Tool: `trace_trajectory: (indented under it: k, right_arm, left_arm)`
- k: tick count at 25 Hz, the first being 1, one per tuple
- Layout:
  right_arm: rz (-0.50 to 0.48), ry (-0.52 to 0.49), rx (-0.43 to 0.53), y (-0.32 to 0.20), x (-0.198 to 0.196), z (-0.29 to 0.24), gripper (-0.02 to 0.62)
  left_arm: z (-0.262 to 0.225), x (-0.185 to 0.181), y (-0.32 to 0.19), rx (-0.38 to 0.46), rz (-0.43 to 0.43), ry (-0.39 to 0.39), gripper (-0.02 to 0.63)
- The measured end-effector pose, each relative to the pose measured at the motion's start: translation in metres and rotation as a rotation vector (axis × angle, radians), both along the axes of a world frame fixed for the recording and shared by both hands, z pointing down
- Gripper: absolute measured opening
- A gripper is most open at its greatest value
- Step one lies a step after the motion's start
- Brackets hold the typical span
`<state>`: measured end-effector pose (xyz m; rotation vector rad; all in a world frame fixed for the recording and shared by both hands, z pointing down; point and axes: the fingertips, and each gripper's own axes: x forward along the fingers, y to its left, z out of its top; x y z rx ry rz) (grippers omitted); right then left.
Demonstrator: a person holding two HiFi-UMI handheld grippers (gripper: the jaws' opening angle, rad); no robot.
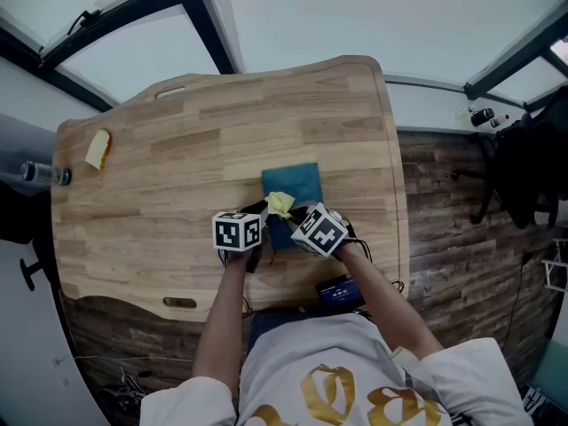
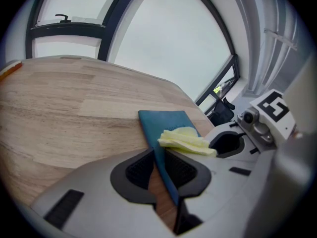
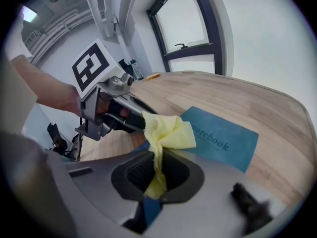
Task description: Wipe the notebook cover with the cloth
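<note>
A teal notebook (image 1: 297,187) lies flat near the front middle of the wooden table (image 1: 177,158). My left gripper (image 1: 260,218) is shut on the notebook's near left edge; in the left gripper view the thin teal cover (image 2: 166,123) runs between the two dark pads of that gripper (image 2: 161,171). My right gripper (image 1: 289,215) is shut on a crumpled yellow cloth (image 1: 280,203), which rests on the notebook's near end. In the right gripper view the cloth (image 3: 167,131) rises out of the right gripper (image 3: 157,171) over the notebook (image 3: 225,142), with the left gripper (image 3: 130,120) just behind it.
A yellow and orange object (image 1: 98,149) lies at the table's far left, beside a bottle (image 1: 40,174) at the edge. A dark device (image 1: 338,291) sits at the person's waist. A black chair (image 1: 524,162) stands on the floor to the right.
</note>
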<state>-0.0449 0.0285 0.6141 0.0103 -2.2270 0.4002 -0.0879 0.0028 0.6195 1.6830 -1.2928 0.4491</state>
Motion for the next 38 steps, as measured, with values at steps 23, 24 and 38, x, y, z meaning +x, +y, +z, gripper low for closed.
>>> trace_trajectory:
  k: [23,24,38]
  right_arm:
    - [-0.242,-0.032,-0.033,0.061,-0.011,-0.005,0.037]
    - [-0.245,-0.030,-0.035,0.062,-0.010,-0.005,0.037]
    - [-0.151,-0.022,0.007,0.055,0.013,-0.004,0.037]
  left_arm:
    - [-0.002,0.000,-0.001,0.010,0.000,-0.012,0.077]
    - [-0.001,0.000,0.000,0.010,-0.001,-0.012,0.077]
    - [-0.001,0.001,0.001,0.016,0.000,-0.020,0.077]
